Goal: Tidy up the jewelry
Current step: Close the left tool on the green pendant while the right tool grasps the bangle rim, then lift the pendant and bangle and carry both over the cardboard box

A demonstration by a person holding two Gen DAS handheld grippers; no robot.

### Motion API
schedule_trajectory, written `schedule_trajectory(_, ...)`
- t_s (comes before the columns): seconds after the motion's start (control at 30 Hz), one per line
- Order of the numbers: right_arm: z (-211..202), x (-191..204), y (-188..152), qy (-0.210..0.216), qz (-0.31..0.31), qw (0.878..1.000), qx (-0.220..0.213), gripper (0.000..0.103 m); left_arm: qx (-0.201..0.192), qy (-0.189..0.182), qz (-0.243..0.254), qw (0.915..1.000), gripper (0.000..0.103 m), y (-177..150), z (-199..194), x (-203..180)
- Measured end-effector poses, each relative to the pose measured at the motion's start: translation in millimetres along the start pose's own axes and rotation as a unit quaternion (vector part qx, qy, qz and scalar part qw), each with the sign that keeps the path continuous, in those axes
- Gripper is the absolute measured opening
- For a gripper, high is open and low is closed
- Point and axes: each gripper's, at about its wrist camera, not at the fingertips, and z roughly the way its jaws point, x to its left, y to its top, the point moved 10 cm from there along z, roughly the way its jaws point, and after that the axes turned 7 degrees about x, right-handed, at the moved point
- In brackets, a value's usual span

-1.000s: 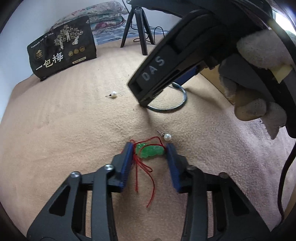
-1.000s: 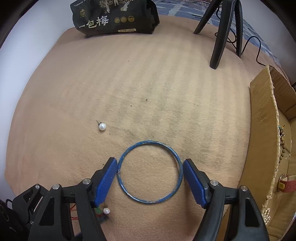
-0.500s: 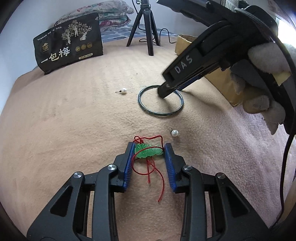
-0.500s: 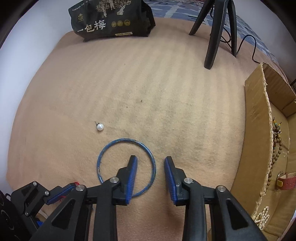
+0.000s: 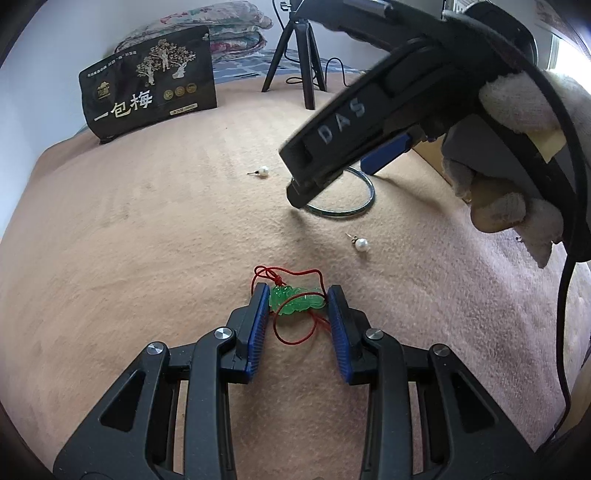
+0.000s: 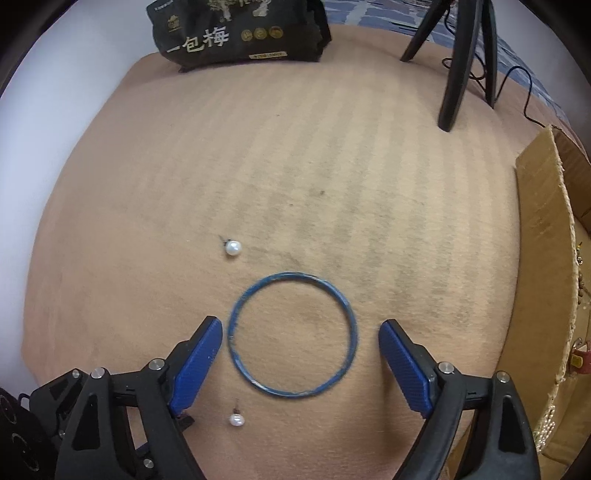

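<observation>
A green jade pendant (image 5: 295, 300) on a red cord (image 5: 295, 334) sits between the pads of my left gripper (image 5: 297, 301), which is shut on it at the blanket surface. A blue bangle (image 6: 292, 334) lies flat on the tan blanket; it also shows in the left wrist view (image 5: 354, 210). My right gripper (image 6: 301, 349) is open, its fingers straddling the bangle without touching it. One pearl earring (image 6: 233, 247) lies beyond the bangle on the left, another (image 6: 236, 420) lies near my right gripper's left finger.
A cardboard box (image 6: 543, 258) with beads and other jewelry stands at the right edge. A black snack bag (image 6: 236, 33) and a tripod (image 6: 465, 55) stand at the far side of the blanket.
My right gripper narrowed with one finger inside the bangle, then opened wide around it. My left gripper closed on the green pendant and holds it.
</observation>
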Motion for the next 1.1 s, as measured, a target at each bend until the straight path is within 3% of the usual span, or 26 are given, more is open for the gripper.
schedule_trajectory(0.07, 2.4, 2.6, -0.1, -0.017, -0.011, 1.0, 0.005, 0.088, -0.001, 0.002, -0.003, 1.0, 0.032, -2.1, -1.7, 1.7)
schedule_trajectory(0.17, 4.0, 5.3, 2.4, -0.039, -0.021, 0.999, 0.003, 0.074, -0.002, 0.004, -0.006, 1.0, 0.032, -4.8, -4.7, 4.9)
schedule_trajectory(0.47, -22.6, -4.2, -4.2, -0.016, -0.005, 0.999, -0.032, 0.074, -0.017, 0.009, -0.015, 0.9997, 0.032, -3.9, -22.9, 12.7)
schedule_trajectory(0.8, -77.4, -14.5, -42.8, 0.004, -0.011, 0.996, -0.09, 0.074, -0.022, 0.012, -0.021, 0.9995, 0.032, -3.5, -33.3, 19.9)
schedule_trajectory(1.1, -119.0, -13.9, -64.2, 0.007, -0.01, 0.99, -0.141, 0.074, -0.059, 0.0, -0.017, 0.9981, 0.032, 24.5, -76.4, 22.8)
